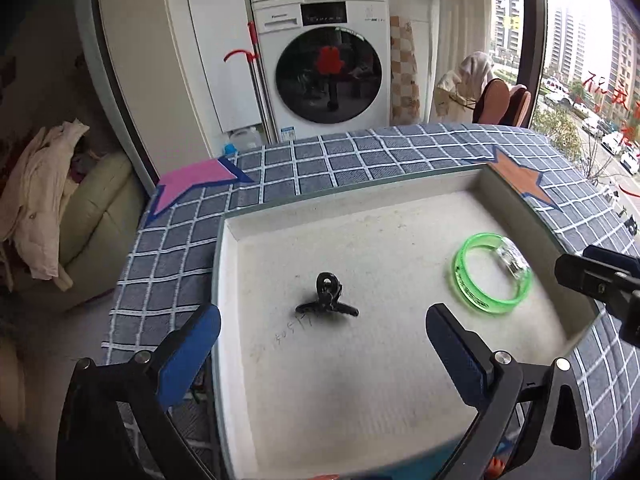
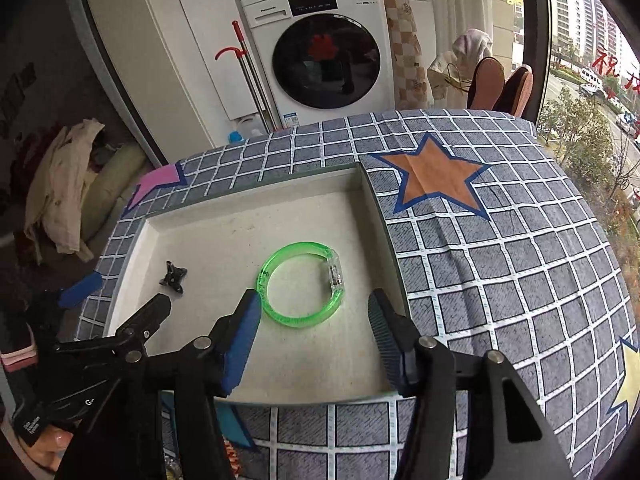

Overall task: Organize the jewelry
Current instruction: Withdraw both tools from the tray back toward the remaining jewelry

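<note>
A shallow white tray (image 1: 240, 264) lies on the checked tablecloth; it also shows in the right wrist view (image 2: 376, 216). In it lie a small black hair clip (image 1: 327, 298) (image 2: 173, 275) and a green translucent bangle (image 1: 493, 275) (image 2: 301, 284) with a clear clasp. My left gripper (image 1: 322, 332) is open and empty, hovering just before the clip. My right gripper (image 2: 314, 320) is open and empty, its fingers either side of the bangle's near edge, above it. The right gripper's tip shows at the left view's right edge (image 1: 600, 280).
The blue-grey checked cloth (image 2: 500, 280) has an orange star (image 2: 434, 178) right of the tray and a pink star (image 1: 196, 184) at the far left corner. A washing machine (image 1: 324, 64), a mop and a sofa with clothes (image 1: 48, 200) stand beyond the table.
</note>
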`<state>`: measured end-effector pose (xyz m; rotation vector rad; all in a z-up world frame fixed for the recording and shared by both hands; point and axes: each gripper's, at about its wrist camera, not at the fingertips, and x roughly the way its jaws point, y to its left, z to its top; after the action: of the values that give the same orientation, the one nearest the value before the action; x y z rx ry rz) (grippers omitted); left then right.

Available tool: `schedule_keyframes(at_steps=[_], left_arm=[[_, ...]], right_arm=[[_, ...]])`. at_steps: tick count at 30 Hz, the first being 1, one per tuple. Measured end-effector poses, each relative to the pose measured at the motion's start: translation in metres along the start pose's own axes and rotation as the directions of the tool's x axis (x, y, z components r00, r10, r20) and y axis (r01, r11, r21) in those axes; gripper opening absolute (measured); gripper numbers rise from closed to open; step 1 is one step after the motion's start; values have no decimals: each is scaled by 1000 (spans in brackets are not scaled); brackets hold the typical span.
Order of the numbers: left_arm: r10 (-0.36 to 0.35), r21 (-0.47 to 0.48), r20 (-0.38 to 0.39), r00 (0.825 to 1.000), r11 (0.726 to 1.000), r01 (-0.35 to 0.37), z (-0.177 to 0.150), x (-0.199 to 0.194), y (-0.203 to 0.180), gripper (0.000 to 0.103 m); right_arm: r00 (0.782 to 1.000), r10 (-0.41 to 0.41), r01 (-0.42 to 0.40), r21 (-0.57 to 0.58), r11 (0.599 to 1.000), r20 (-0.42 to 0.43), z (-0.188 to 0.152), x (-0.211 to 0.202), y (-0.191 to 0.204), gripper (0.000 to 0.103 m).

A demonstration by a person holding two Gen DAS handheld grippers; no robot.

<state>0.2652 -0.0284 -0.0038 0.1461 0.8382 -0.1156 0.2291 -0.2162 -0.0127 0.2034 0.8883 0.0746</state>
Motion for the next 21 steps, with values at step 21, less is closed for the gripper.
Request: schedule_keyframes(at_steps=[21], left_arm=[[-92,37,36,995,995,90,-109,-106,2,103]], right_arm=[[992,116,-118,44,992,39,-95,-90,-7,103]])
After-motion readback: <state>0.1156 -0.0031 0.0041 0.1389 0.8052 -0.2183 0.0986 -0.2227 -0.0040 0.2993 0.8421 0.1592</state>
